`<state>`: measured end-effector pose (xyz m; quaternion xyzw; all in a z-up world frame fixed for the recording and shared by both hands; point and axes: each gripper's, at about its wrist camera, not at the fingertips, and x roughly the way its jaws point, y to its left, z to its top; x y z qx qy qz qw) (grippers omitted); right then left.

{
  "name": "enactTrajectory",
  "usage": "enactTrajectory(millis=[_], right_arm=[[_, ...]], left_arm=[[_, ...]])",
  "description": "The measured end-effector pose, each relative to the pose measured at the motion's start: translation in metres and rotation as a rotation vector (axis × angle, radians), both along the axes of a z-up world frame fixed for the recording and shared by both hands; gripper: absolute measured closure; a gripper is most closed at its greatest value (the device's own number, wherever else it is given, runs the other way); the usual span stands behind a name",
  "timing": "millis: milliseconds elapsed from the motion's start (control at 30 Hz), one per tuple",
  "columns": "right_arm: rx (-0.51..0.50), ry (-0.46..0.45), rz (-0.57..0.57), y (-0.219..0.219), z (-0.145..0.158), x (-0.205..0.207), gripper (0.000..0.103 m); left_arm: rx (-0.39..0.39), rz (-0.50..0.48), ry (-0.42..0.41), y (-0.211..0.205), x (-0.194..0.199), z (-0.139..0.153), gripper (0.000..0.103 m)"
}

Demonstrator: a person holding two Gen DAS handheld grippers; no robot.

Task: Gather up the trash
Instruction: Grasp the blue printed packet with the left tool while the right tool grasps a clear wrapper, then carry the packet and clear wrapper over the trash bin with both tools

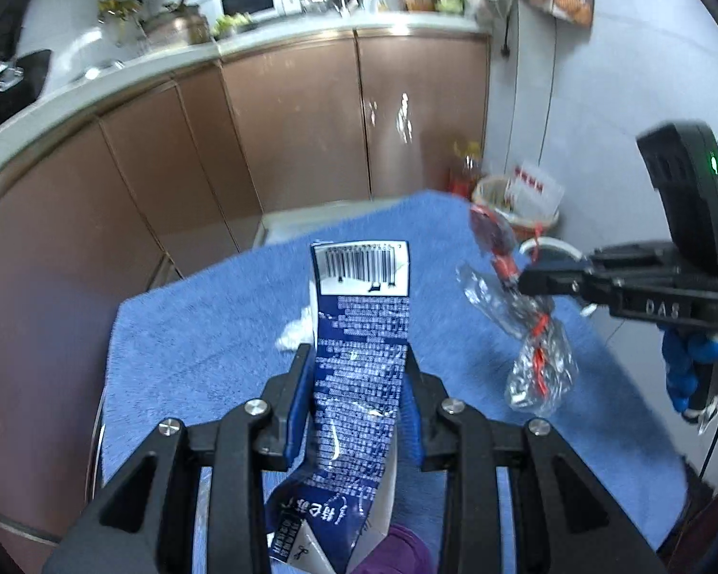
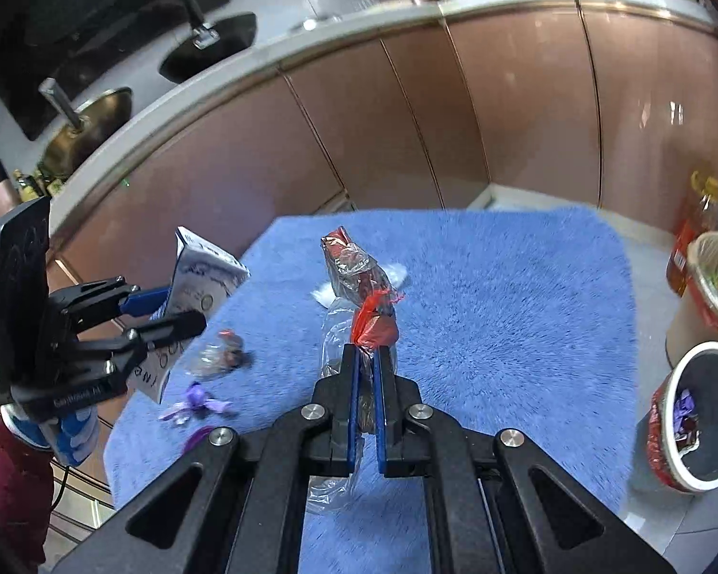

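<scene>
blue carton (image 1: 359,349) base cut off below, bin (image 2: 694,411) contents indistinct, purple scrap (image 1: 402,550) half out of frame

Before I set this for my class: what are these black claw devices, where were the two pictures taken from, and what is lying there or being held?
They are hand-held grippers, one in each of a person's hands, each with a camera looking along its fingers. The left gripper clamps a blue carton. The right gripper is shut on a clear wrapper with red trim. Each picture also shows the other gripper from the side. Below lies a blue fluffy cloth with a purple wrapper and a small crumpled wrapper. Beside it stand a lined bin and a paper tub.
</scene>
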<state>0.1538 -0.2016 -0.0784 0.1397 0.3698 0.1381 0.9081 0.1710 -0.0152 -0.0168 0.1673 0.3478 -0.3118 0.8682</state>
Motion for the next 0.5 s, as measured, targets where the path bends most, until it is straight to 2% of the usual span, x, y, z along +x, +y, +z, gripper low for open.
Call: enactTrajectory(millis=[133, 267, 367, 500], right_arm=[[-0.004, -0.069, 0.004, -0.005, 0.033, -0.037, 0.097], [-0.009, -0.127, 0.001, -0.011, 0.057, -0.071, 0.098], [-0.008, -0.154, -0.013, -0.022, 0.067, -0.097, 0.097], [-0.019, -0.174, -0.058, -0.053, 0.071, -0.119, 0.097]], left_arm=[[-0.049, 0.039, -0.052, 0.01, -0.029, 0.032, 0.072], [-0.097, 0.066, -0.087, 0.016, -0.057, 0.053, 0.072], [-0.136, 0.071, -0.081, 0.011, -0.073, 0.061, 0.072], [-0.162, 0.038, -0.054, -0.016, -0.08, 0.063, 0.072]])
